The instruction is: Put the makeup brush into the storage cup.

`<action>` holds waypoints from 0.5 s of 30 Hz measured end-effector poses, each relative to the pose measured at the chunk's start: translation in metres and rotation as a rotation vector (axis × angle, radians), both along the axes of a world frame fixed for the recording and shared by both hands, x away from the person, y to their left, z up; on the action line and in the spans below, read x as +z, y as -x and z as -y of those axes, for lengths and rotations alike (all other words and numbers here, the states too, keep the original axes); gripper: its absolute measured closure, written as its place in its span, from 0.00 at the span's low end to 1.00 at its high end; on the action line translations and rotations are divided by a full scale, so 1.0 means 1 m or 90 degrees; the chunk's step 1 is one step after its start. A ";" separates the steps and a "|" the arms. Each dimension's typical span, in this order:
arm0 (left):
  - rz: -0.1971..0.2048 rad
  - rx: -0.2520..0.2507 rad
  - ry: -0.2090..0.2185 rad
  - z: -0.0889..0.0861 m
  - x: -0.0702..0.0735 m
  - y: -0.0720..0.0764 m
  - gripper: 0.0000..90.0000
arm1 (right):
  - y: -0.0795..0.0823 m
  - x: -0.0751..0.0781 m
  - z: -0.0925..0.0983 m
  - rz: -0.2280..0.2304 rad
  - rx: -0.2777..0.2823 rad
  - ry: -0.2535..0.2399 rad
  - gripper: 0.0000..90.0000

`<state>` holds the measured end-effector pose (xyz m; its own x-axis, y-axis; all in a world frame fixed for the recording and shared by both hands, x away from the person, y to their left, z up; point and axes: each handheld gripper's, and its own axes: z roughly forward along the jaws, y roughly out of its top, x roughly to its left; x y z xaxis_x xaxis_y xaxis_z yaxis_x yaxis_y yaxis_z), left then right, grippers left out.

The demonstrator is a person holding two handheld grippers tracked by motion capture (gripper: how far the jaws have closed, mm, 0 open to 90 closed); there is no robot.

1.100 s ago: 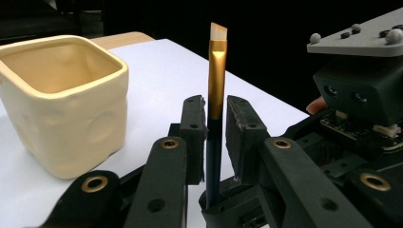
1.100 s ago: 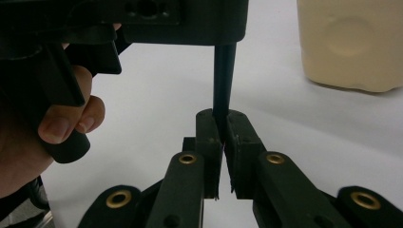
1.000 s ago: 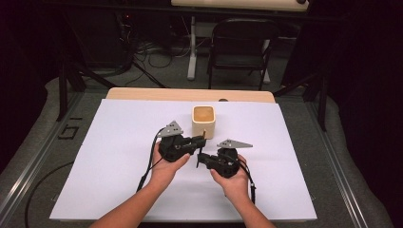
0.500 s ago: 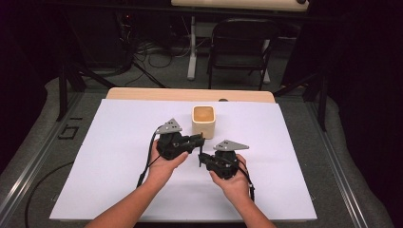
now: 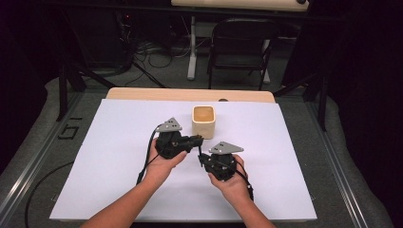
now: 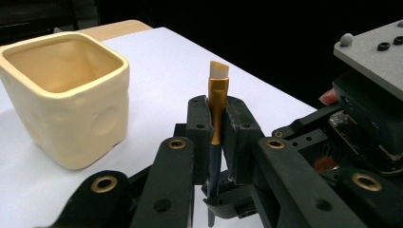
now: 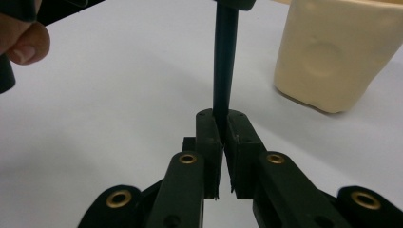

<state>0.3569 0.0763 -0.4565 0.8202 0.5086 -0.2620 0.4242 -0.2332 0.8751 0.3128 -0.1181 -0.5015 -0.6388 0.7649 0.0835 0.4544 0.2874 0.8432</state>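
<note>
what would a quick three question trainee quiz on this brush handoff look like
1. True or false: both tools grip the brush.
2. Which tool holds the gold ferrule end: A left tool, B right tool?
3. What stands on the table just beyond the tools?

Key: 1 true, each clamps one end. 2 A; the right tool pinches the dark handle. 3 a cream square cup, upright, nothing visible inside.

left claw (image 5: pixel 199 138): jaws just closed, clamped | right claw (image 5: pixel 201 157): clamped | tips near each other
</note>
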 end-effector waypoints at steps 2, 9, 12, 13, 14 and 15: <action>-0.002 -0.003 -0.001 0.000 0.000 0.000 0.92 | 0.000 0.000 -0.001 0.008 0.001 0.010 0.94; -0.006 0.002 0.000 0.000 0.000 0.000 0.93 | 0.001 0.000 -0.001 0.013 0.000 0.015 0.94; -0.007 0.003 0.000 0.000 0.001 0.000 0.93 | 0.001 0.000 -0.001 0.013 -0.001 0.015 0.94; -0.008 0.004 0.001 0.000 0.001 0.000 0.93 | 0.001 0.000 -0.001 0.014 -0.001 0.015 0.94; -0.008 0.004 0.001 0.000 0.001 0.000 0.93 | 0.001 0.001 -0.001 0.011 -0.002 0.019 0.94; -0.009 0.004 0.001 0.000 0.001 0.000 0.93 | 0.001 0.001 -0.001 0.012 -0.001 0.020 0.94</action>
<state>0.3565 0.0768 -0.4552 0.8131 0.5136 -0.2741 0.4375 -0.2285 0.8697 0.3118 -0.1172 -0.5007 -0.6391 0.7677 0.0477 0.4392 0.3132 0.8420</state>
